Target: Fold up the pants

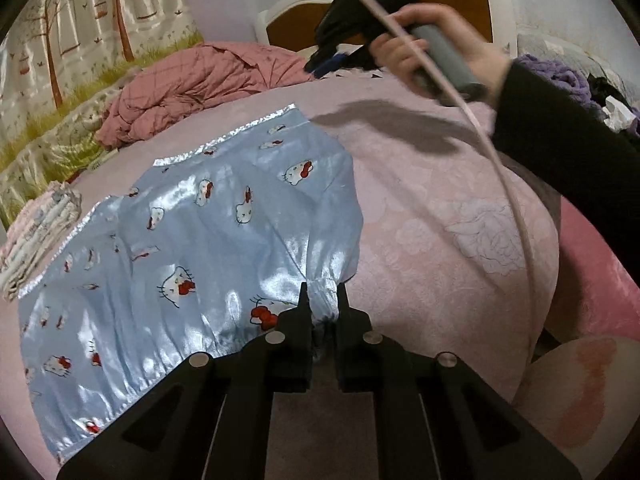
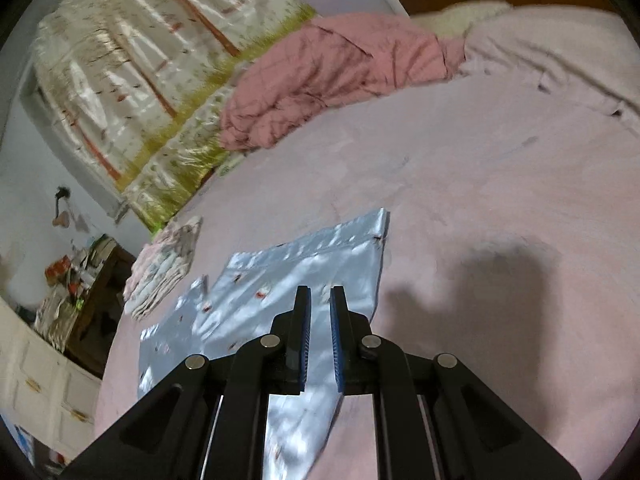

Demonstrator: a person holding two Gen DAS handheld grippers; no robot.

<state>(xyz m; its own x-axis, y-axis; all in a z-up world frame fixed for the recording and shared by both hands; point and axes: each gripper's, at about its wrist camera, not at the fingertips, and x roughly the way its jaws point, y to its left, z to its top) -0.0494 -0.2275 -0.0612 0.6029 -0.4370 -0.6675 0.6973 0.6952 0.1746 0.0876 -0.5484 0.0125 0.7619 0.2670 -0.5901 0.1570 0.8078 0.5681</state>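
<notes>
Light blue satin pants [image 1: 208,216] with a cartoon cat print lie spread flat on the pink bed cover [image 1: 420,184]. My left gripper [image 1: 323,294] is shut on the gathered elastic edge at the near right corner of the pants; the fabric bunches between its fingers. A hand holds my right gripper [image 1: 320,62] in the air over the far side of the bed, blurred. In the right wrist view the right gripper [image 2: 320,296] hovers above the pants [image 2: 280,272], its blue pads nearly together with nothing between them.
A crumpled dusty-pink quilt [image 1: 192,80] lies at the far left of the bed. A stack of folded clothes [image 1: 40,232] sits left of the pants. A white cable [image 1: 516,208] hangs from the right gripper. A cluttered cabinet [image 2: 80,292] stands beyond the bed's left edge.
</notes>
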